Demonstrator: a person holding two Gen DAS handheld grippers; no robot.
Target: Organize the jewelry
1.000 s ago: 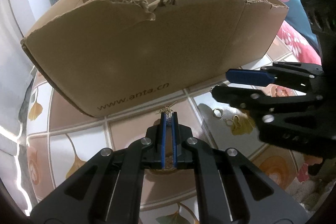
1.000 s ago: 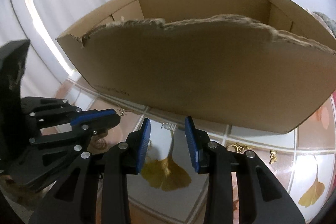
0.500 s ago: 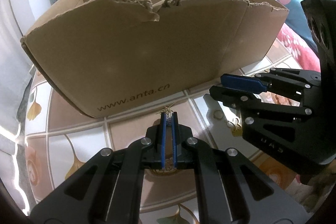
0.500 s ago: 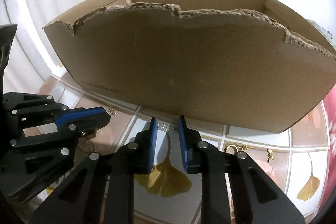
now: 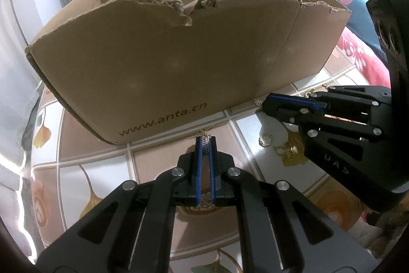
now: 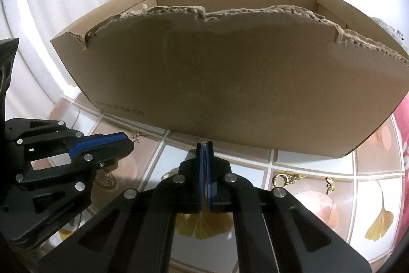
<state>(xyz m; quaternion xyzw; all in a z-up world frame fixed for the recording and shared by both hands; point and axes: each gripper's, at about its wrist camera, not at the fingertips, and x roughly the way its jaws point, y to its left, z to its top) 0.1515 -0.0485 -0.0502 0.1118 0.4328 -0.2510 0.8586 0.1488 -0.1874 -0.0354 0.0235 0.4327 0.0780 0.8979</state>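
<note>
The right gripper (image 6: 203,145) has gone from fingers standing apart around a small clear rhinestone piece (image 6: 203,142) to fingers pressed together on it, low in the middle of the right wrist view, just in front of the cardboard box (image 6: 230,83). The piece shows only as a glint at the fingertips, so how firm the hold is I cannot tell. The left gripper (image 5: 205,142) has not changed: its fingers are nearly closed on a gold-and-crystal earring (image 5: 203,138) in the lower middle of its view, its little chain spilling out past the fingertips.

That likely means both hands now carry a piece, ready to lift toward the box.

Counted: two grippers, one box. On the tiled worktop (image 6: 306,198), loose jewelry remaining: a gold hoop (image 5: 265,140) and a gold ring piece (image 5: 280,150) right of centre in the left view, a small butterfly-like earring (image 6: 329,184) at the lower right of the right view, and another gold bit (image 5: 309,93) by the box edge. Four at least; more may hide behind the grippers.
</note>
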